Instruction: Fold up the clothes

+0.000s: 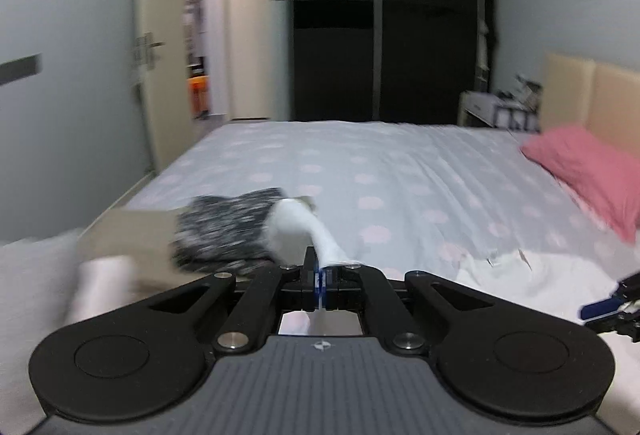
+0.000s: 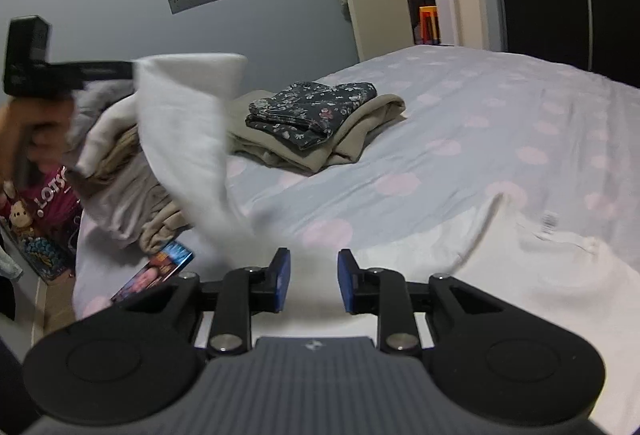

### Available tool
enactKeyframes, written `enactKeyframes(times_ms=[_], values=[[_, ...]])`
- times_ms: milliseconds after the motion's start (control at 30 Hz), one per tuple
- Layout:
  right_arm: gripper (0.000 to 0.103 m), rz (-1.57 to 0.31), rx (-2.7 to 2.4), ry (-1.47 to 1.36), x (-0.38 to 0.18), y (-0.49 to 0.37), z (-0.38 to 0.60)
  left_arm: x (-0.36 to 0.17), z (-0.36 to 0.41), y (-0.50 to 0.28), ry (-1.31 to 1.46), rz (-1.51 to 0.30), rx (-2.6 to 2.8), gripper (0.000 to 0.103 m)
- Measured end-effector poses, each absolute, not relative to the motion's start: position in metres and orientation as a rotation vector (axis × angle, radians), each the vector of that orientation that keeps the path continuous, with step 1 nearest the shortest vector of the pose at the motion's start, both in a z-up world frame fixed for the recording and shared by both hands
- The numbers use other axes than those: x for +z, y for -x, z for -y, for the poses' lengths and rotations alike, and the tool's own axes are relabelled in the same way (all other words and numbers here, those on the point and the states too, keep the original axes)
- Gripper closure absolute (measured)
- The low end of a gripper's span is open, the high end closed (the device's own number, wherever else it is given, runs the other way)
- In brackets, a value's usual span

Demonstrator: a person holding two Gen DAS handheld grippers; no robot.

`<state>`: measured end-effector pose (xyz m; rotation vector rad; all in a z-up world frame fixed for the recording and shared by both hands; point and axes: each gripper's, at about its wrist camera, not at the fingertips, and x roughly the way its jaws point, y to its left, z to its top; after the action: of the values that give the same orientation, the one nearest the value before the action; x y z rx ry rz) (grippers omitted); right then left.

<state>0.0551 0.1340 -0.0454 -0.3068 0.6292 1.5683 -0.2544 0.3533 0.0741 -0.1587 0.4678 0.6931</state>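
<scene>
A white garment (image 2: 500,275) lies spread on the near part of the bed (image 2: 480,107). One end of it (image 2: 188,139) is lifted high to the left, where my left gripper (image 2: 120,69) holds it, a person's hand (image 2: 24,131) behind it. In the left wrist view the left gripper (image 1: 320,267) is shut on a strip of that white cloth (image 1: 296,227). My right gripper (image 2: 313,275) hovers over the garment with its blue pads (image 2: 282,275) apart; the cloth lies below and between them, not pinched. The right gripper (image 1: 612,305) also shows at the left view's right edge.
A folded dark floral garment (image 2: 316,107) sits on a folded beige one (image 2: 360,143) further up the bed. A loose pile of beige and white clothes (image 2: 132,195) and a colourful box (image 2: 156,271) lie at the left edge. A pink pillow (image 1: 588,171) rests by the headboard.
</scene>
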Motion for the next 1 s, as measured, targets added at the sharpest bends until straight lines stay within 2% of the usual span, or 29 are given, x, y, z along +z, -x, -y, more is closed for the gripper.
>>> enactKeyframes(times_ms=[133,267,400,567,700,800,933,1000], values=[[0.071,-0.626,1.560,0.354,-0.016,-0.022,-0.091,0.083,-0.335,0.306,0.218,-0.512,0.734,0.103],[0.070,-0.621,1.569,0.420,0.009,0.016,-0.057,0.041,-0.339,0.304,0.361,-0.744,0.596,0.103],[0.070,-0.604,1.575,0.448,0.033,0.051,-0.030,0.015,-0.352,0.278,0.358,-0.830,0.579,0.103],[0.066,-0.569,1.583,0.419,0.056,0.087,0.007,0.037,-0.369,0.280,0.354,-0.743,0.651,0.103],[0.065,-0.570,1.576,0.414,0.055,0.099,0.026,0.074,-0.369,0.317,0.388,-0.516,0.706,0.103],[0.065,-0.596,1.554,0.411,0.049,0.101,0.025,0.080,-0.387,0.306,0.387,-0.564,0.767,0.103],[0.065,-0.608,1.559,0.414,0.047,0.105,0.022,0.055,-0.406,0.265,0.252,-0.787,0.893,0.092],[0.065,-0.604,1.561,0.416,0.047,0.107,0.021,0.056,-0.402,0.255,0.167,-0.765,0.998,0.085]])
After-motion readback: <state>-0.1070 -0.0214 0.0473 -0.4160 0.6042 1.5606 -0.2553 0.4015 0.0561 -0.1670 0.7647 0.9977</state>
